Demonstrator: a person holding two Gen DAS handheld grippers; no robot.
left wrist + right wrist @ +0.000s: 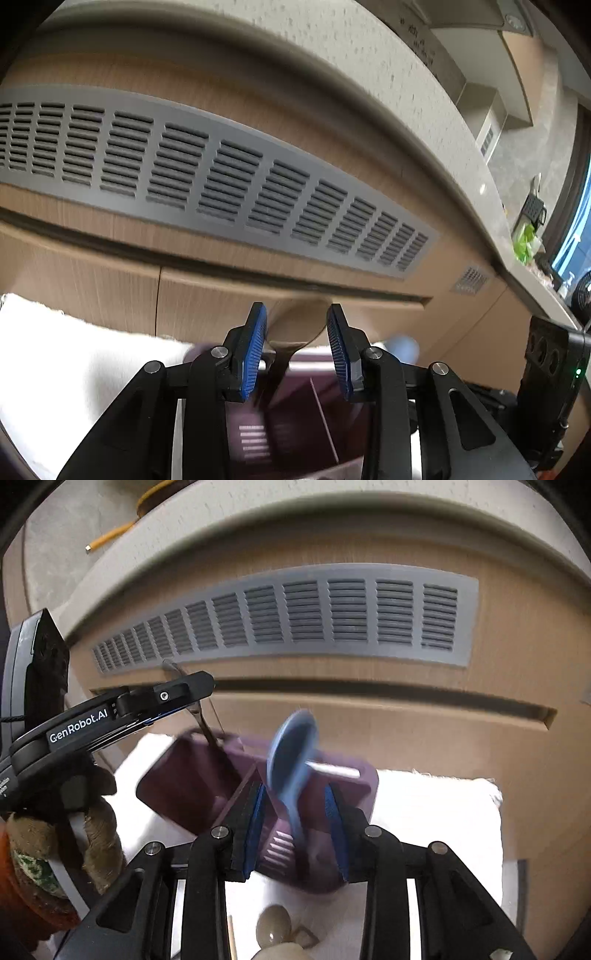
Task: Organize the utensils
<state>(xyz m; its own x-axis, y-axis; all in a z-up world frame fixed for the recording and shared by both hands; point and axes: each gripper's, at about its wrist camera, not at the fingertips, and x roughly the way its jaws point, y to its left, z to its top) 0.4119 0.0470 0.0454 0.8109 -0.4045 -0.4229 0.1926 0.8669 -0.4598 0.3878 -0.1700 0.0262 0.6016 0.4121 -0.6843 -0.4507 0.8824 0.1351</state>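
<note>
Two utensils are in play, one at each gripper, both over the purple caddy (207, 786), which sits tilted on a white towel (436, 812) in front of a wooden cabinet with a grey vent grille (295, 616).

Right gripper (297, 830): fingers apart, nothing clamped. The blue spoon (291, 753) stands between them, bowl up, handle running down into the caddy's right-hand compartment. It is motion-blurred, so I judge it to be dropping or settling, not gripped.

Left gripper (295, 347): in its own view the fingers look apart, with a brown spoon (295, 325) between them, bowl up, handle leading down toward the caddy. I cannot tell whether the pads actually touch it. From the right wrist view, the same gripper sits at the caddy's left compartment with a thin dark handle below it.

More utensils lie on the towel near the bottom edge of the right view, including a pale spoon (273, 923).

Risks as I read them:
- Caddy is leaning; a spoon striking its wall could tip it over on the soft towel.
- Blue spoon is top-heavy and could lean out over the rim.
- Both grippers are crowded over one caddy; they could collide on retreat.
</note>
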